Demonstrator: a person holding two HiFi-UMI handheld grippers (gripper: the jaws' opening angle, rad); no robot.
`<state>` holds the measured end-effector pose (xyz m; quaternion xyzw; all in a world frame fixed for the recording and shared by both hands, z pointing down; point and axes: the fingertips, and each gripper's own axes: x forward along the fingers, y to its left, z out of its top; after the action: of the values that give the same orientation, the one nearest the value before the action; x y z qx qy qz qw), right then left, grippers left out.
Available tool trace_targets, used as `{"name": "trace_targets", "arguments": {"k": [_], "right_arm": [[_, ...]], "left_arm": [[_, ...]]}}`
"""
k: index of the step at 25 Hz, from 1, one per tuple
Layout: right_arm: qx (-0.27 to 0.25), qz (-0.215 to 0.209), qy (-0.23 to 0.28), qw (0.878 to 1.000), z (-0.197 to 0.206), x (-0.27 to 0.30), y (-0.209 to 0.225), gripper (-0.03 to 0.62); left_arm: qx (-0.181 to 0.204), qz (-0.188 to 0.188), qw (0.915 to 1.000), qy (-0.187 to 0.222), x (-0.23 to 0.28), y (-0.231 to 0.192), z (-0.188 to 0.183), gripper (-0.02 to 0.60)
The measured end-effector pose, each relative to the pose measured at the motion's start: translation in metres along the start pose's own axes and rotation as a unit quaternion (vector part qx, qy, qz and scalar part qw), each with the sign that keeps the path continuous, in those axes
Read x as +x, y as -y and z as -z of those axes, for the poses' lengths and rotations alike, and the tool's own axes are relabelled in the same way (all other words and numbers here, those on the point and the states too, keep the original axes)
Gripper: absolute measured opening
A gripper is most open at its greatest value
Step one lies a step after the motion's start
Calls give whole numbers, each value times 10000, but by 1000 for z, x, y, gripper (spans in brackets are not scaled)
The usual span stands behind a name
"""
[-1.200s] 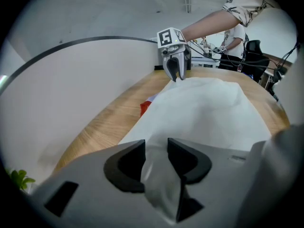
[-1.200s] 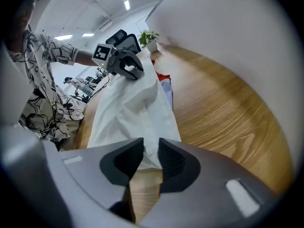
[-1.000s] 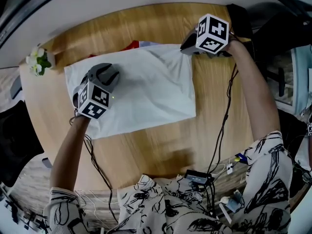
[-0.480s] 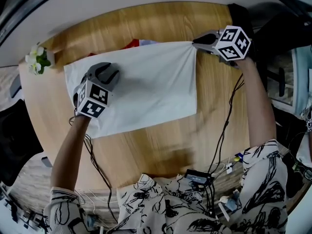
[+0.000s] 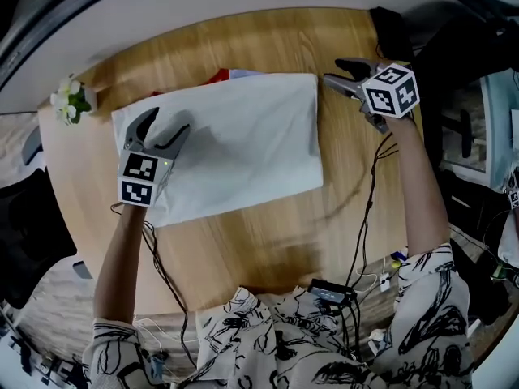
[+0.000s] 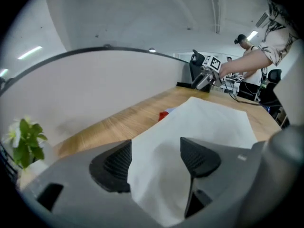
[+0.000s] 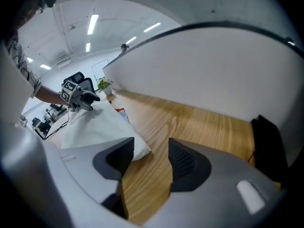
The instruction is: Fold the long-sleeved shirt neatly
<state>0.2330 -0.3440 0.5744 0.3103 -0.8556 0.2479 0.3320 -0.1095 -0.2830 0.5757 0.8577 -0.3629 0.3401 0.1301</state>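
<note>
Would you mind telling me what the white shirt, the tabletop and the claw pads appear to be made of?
Shirt: thin cloth, matte white; it lies flat with soft creases and a folded edge.
Tabletop: wood or wood-look laminate, I cannot tell which; smooth, light brown, with straight grain lines.
Claw pads: dark and ribbed, probably rubber or plastic.

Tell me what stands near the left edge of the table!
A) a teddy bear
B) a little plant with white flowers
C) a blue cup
B: a small plant with white flowers stands on the wooden table, left of the white shirt.
</note>
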Motion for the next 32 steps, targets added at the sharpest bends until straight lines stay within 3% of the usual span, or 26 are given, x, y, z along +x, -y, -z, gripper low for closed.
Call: {"name": "trace_targets", "arguments": {"k": [5,10,15,21,24,26,27,32], "right_arm": [[75,217,1067,9940,-7,-57,-50,279],[407,458,1421,9880,37,-84,-115,278],[552,436,1061,9919,95,-85,-170,278],[460,199,348,9981,154,-63,-209,264],[518,72,132,9985,169,-55,-217,192],[623,105,21,9980,178,-53,-217,76],[622,150,-8,9980,180,-53,-217,38],[362,457,36,9983,181,-62,-215,29]], "left_arm": [[-567,-496,9968,252,-69,-1,18,328],[-910,-929,9913,183,-146,10,65,318],[-1342,-1132,9844,-141,-196,27,133,281],[-1785,-520,9807,-601,-192,71,195,216],[-1898,-524,9783,-652,-187,76,204,155],[-1876,-635,9774,-738,-186,75,209,36],[-1879,-653,9772,-741,-187,74,210,18],[-2185,-793,9701,-696,-197,67,216,14]]}}
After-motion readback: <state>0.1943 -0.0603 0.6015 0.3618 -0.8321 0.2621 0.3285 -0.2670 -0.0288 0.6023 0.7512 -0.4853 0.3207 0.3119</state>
